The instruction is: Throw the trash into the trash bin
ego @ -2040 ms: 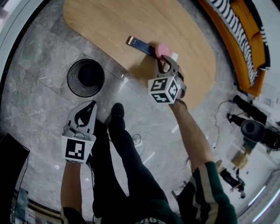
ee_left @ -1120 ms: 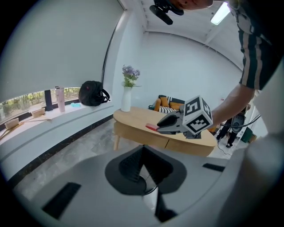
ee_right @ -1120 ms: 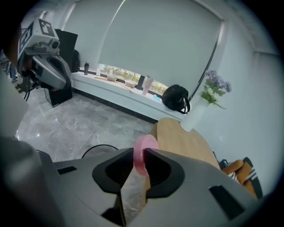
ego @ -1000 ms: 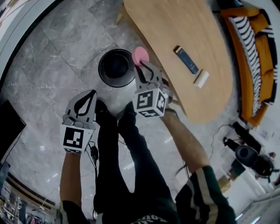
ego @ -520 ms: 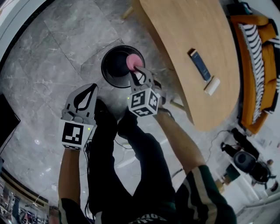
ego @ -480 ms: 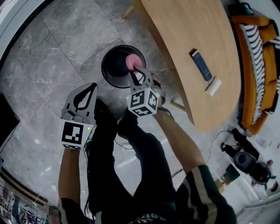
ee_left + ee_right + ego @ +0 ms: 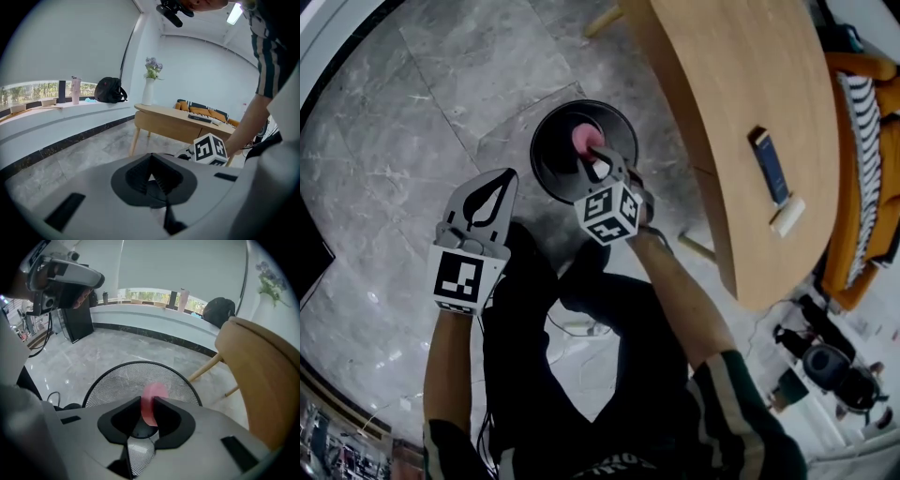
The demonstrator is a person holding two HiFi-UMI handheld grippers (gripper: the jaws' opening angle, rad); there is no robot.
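table (image 7: 722,103) nr bin (image 7: 533,157) (blue bar (image 7: 769,167) atop)

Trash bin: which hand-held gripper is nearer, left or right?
Right. The right hand-held gripper is over the trash bin mouth, shut on the pink trash. The left hand-held gripper is beside the bin, above the floor, shut and empty.
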